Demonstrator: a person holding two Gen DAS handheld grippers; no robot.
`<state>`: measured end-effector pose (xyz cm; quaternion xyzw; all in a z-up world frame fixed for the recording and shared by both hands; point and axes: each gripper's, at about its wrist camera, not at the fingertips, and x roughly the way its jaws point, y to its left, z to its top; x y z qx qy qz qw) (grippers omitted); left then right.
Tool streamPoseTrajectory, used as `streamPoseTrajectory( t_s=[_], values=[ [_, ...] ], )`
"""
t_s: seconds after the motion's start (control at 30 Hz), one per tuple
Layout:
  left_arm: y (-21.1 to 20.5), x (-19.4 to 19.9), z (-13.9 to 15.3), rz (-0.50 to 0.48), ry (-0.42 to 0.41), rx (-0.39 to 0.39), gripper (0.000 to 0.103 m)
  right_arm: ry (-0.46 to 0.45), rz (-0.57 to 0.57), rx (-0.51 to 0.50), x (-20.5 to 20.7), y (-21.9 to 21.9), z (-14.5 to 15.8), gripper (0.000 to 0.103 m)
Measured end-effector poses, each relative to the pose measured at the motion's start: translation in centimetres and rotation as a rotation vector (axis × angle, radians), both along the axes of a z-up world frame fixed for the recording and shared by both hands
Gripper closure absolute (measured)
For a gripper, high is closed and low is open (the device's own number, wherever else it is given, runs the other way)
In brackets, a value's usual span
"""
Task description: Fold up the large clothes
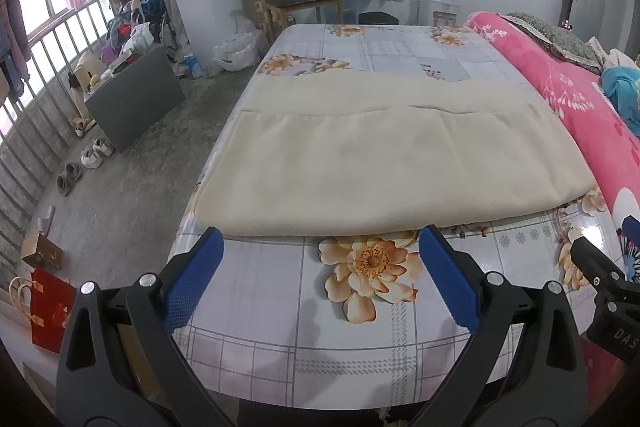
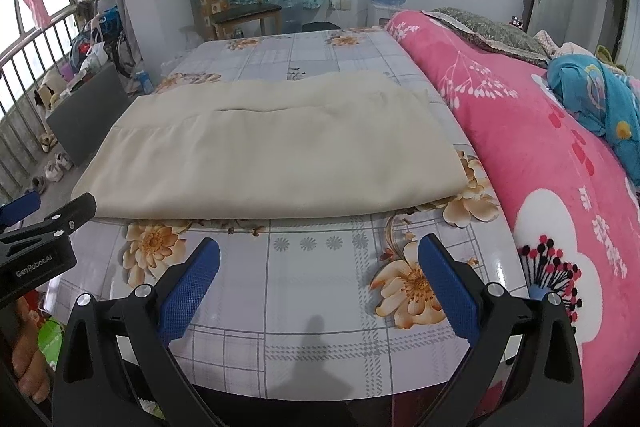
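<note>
The left hand-held gripper (image 1: 320, 243) hangs spread wide over the bench (image 1: 304, 339), its blue, cross-hatched rubber pads (image 1: 192, 283) gripping nothing. The right hand-held gripper (image 2: 318, 253) is likewise spread and empty, just short of the garment's near edge. The garment (image 1: 384, 163), a cream, soft, matte cloth, lies folded flat into a broad rectangle mid-bench. Its long axis runs left to right across both views, with the thick folded edge nearest the cameras. A seam crosses it near the far side. The bench wears a glossy oilcloth printed with grey checks and orange flowers. A plush pink blanket (image 2: 532, 163) lies just beside the garment's right end. What kind of garment it is cannot be told, since its layers are hidden.
</note>
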<state>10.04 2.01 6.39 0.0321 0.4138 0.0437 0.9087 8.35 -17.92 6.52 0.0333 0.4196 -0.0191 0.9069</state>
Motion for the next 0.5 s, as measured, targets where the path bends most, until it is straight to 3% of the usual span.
streamPoseTrajectory(
  t_s=[0.5],
  values=[
    [0.23,-0.35,0.15,0.005,-0.003,-0.003,0.008,-0.001,0.001,-0.002,-0.07,0.15,0.14,0.006]
  ],
)
